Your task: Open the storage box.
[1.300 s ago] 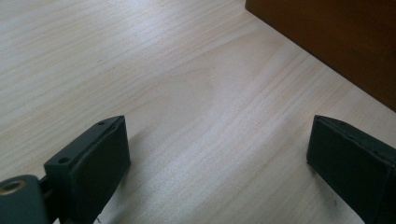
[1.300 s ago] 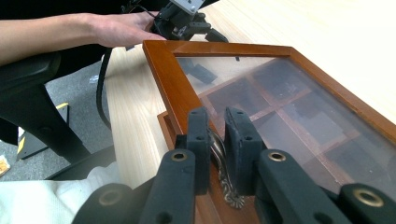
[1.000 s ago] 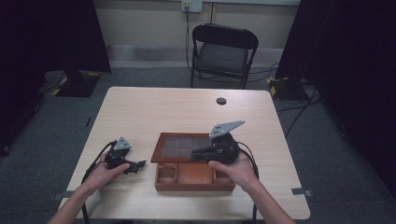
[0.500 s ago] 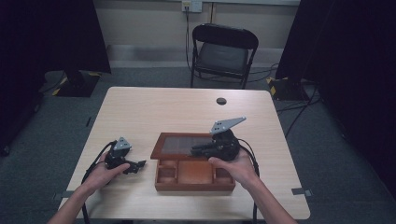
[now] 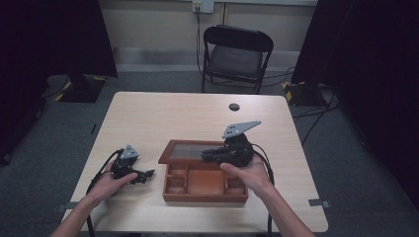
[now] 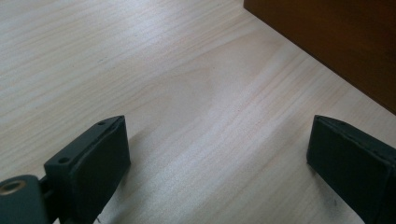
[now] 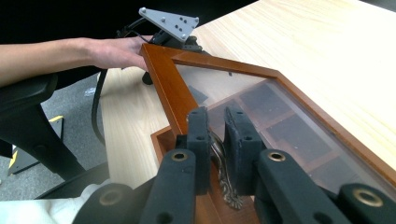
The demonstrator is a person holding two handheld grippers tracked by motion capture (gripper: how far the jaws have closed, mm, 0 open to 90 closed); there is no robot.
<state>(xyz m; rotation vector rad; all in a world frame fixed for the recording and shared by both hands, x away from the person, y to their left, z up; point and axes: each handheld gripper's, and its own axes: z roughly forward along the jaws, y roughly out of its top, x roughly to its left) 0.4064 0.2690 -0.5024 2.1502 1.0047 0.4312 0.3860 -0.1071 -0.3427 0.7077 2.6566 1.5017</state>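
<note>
Wooden box (image 5: pixel 205 182) at near centre of table (image 5: pixel 173 113). Glass lid (image 5: pixel 190 151) lifted partway, tilted toward far side. Right gripper (image 5: pixel 206 157) clamped on lid's small brass latch (image 7: pixel 223 173) (jaws nearly closed around it). Left gripper (image 5: pixel 146 174) rests on table left of box, jaws wide apart, holding nothing. Judgement: opening begun, lid not fully back; compartments look empty.

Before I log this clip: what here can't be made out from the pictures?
- Box contents: high view too small; in the right gripper view the lid glass and jaws cover the compartments.
- Clasp: the right gripper hides most of it.
- Small dark object far on the table: too small to identify.
- Left gripper view cuts the box at its edge.
</note>
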